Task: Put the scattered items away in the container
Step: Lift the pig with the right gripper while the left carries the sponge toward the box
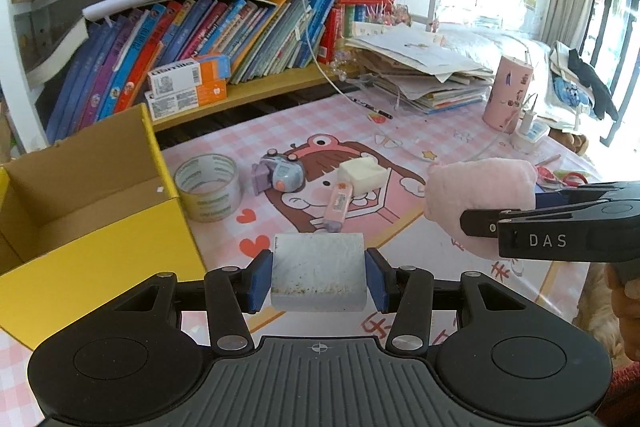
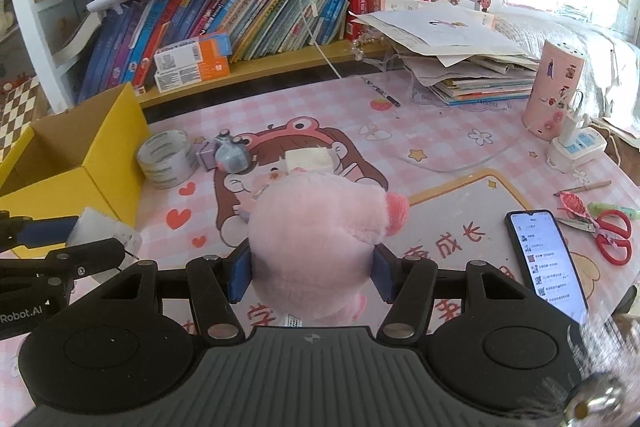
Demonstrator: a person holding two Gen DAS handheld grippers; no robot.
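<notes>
My left gripper (image 1: 319, 277) is shut on a pale grey-white block (image 1: 318, 271), held above the pink desk mat just right of the open yellow cardboard box (image 1: 100, 239). My right gripper (image 2: 312, 273) is shut on a pink plush toy (image 2: 320, 227), also seen in the left wrist view (image 1: 476, 195). On the mat lie a roll of clear tape (image 1: 210, 187), a purple-grey toy (image 1: 278, 177), a cream block (image 1: 362, 175) and a pink tube (image 1: 338, 205). The box (image 2: 80, 163) stands at the left in the right wrist view.
A bookshelf (image 1: 200, 39) runs along the back. A stack of papers and books (image 2: 472, 67) and a pink cylinder (image 2: 554, 91) stand at the back right. A phone (image 2: 546, 259), red scissors (image 2: 612, 235) and a power strip (image 2: 576, 147) lie at the right.
</notes>
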